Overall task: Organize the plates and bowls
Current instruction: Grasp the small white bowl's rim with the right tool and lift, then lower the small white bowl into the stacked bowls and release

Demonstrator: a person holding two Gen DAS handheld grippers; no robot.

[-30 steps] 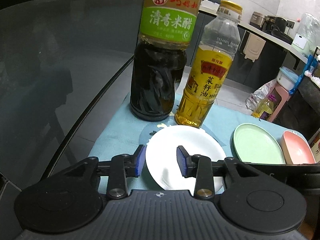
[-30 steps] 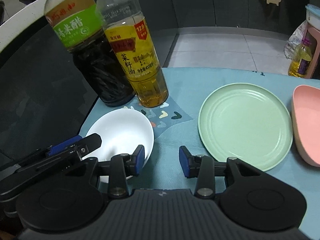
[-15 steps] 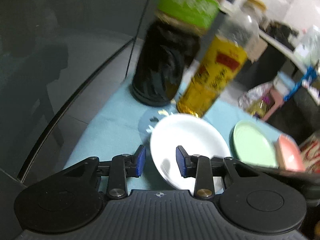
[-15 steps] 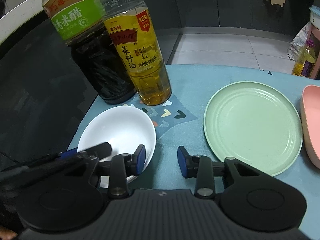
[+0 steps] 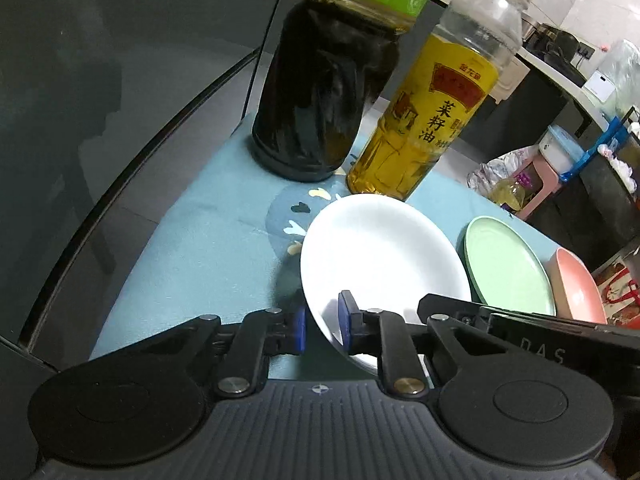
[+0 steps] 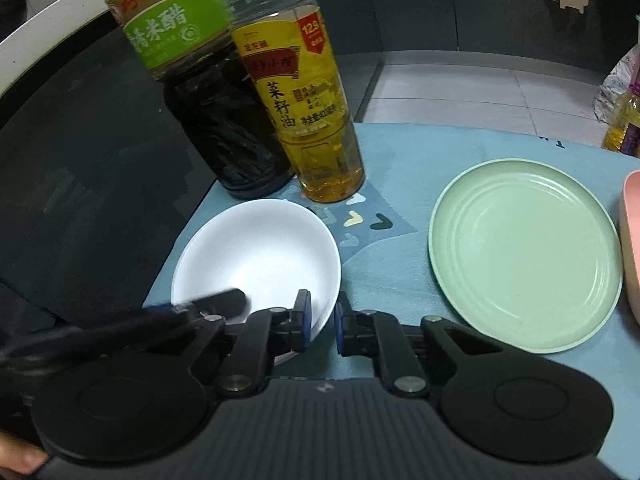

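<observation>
A shallow white bowl (image 5: 380,256) lies on the blue mat in front of two bottles and looks tipped up at its near edge. My left gripper (image 5: 322,326) has its jaws closing on the bowl's near rim, one blue pad inside and one outside, both pressing on it. In the right wrist view my right gripper (image 6: 322,322) is closing on the near-right rim of the same white bowl (image 6: 256,256), pads against it. To the right, a green plate (image 6: 524,248) lies flat, with a pink bowl (image 6: 632,240) beyond it at the frame's edge.
A dark vinegar bottle (image 5: 320,100) and a yellow oil bottle (image 5: 432,120) stand just behind the white bowl. The blue mat (image 5: 208,248) ends at the dark glass table's curved edge on the left. A floor, a counter and a pink stool lie beyond.
Both grippers' jaws have closed from apart onto the white bowl's rim. The left gripper has tilted and the bowl now looks tipped up. The green plate and bottles have stayed put.
</observation>
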